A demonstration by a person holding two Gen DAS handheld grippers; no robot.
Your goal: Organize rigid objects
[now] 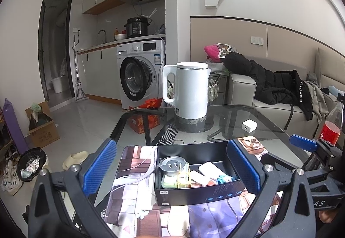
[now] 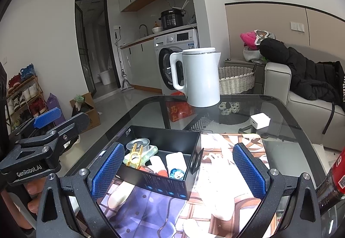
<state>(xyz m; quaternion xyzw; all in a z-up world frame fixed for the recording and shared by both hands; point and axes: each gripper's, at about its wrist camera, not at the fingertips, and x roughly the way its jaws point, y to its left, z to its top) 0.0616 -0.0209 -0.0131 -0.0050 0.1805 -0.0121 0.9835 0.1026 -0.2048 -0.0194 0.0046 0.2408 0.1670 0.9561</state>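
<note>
A black open box (image 1: pixel 194 193) (image 2: pixel 159 186) sits on a printed mat (image 1: pixel 129 205) (image 2: pixel 215 194) on the glass table. It holds a round metal tin (image 1: pixel 172 165) (image 2: pixel 138 144), a yellow plastic piece (image 1: pixel 183 177) (image 2: pixel 134 156), white bars (image 1: pixel 212 170) (image 2: pixel 175 160) and a small blue item (image 1: pixel 223 179) (image 2: pixel 177 173). My left gripper (image 1: pixel 172 164) is open and empty, its fingers either side of the box. My right gripper (image 2: pixel 179 169) is open and empty above the box's right end.
A white kettle (image 1: pixel 189 91) (image 2: pixel 198 78) stands at the table's far side. A white charger cube (image 1: pixel 249 125) (image 2: pixel 259 120) lies to its right. A red-labelled bottle (image 1: pixel 331 128) (image 2: pixel 336 171) stands at the right. A sofa lies beyond.
</note>
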